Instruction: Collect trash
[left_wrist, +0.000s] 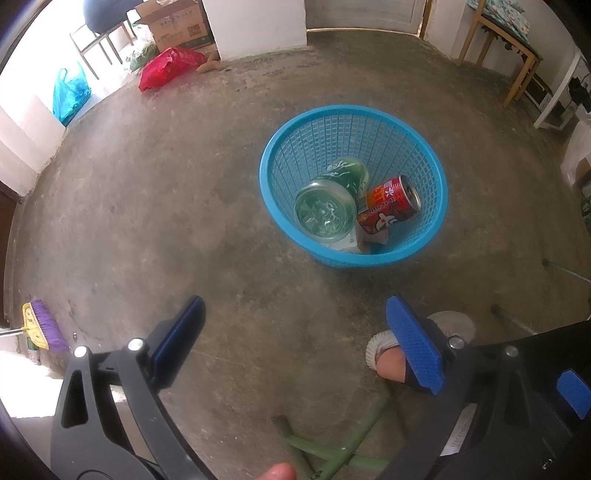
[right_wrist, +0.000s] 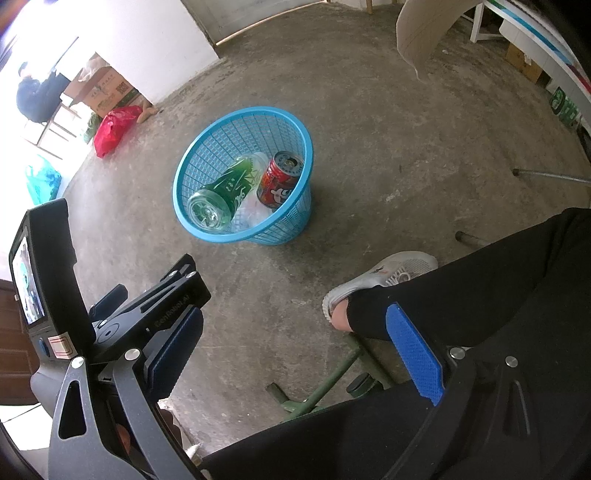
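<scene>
The blue basket stands upright on the concrete floor and serves as the landmark here. Inside it lie a green bottle, its clear base facing the near rim, and a red can leaning beside the bottle on the side toward the person's shoe. Some pale paper or plastic sits under both; what it is cannot be told.

The left gripper hovers on the near side of the basket, well apart from it, jaws spread wide with nothing between them. The right gripper hangs likewise on the near side, above the person's dark trouser leg, jaws also spread and empty.

No loose trash shows on the floor around the basket. A red bag and a teal bag lie far beyond the basket against the wall, though whether they count as trash is unclear.

Judging from this, the collecting step looks finished or nearly so: 2 items are in. The next move calls for scanning for any remaining piece, or else withdrawing both grippers.
</scene>
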